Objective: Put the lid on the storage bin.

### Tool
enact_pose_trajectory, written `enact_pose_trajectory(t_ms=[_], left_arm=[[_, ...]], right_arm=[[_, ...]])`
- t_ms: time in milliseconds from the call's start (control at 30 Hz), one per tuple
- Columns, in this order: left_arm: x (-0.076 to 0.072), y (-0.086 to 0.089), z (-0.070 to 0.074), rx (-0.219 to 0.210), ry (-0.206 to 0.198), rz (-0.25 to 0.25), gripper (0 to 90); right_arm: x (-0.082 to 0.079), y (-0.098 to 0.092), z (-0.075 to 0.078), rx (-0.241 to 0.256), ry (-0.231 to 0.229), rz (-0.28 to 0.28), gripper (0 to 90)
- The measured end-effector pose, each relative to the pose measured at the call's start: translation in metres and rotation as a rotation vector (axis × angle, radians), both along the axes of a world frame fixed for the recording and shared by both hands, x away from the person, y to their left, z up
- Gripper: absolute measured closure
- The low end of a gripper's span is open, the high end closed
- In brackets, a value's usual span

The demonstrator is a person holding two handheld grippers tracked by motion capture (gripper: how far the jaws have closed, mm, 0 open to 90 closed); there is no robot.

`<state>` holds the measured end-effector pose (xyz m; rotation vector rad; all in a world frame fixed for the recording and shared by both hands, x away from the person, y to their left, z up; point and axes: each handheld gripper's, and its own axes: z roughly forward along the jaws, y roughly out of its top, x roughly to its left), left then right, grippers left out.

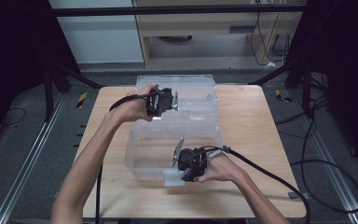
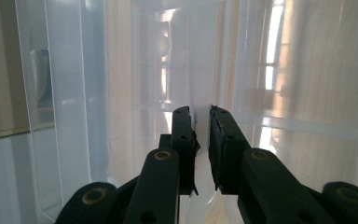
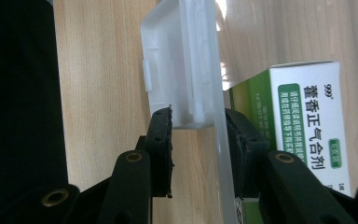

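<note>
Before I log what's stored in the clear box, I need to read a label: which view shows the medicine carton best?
The right gripper view: the green-and-white medicine carton sits close behind the clear wall, its print sharp. In the high view the box looks see-through and the carton can't be made out. The left gripper view gives clear plastic and glare.

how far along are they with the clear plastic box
Done: the lid stands raised behind the clear box on the table. In hand: the left gripper is clamped on a thin clear edge of the lid, and the right gripper straddles the box's front wall at the latch, jaws open. A green and white carton lies inside. Left: probably lowering or removing the lid; which, I cannot tell.
</note>
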<state>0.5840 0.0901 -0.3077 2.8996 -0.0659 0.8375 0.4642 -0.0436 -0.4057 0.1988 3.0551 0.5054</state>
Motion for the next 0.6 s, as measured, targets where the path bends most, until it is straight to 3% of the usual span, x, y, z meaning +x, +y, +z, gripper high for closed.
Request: enact_pose_trajectory(t_ms=[600], left_arm=[[-0.012, -0.002, 0.006, 0.0, 0.022, -0.012, 83.1]], right_arm=[[-0.001, -0.001, -0.001, 0.008, -0.011, 0.0, 65.4]])
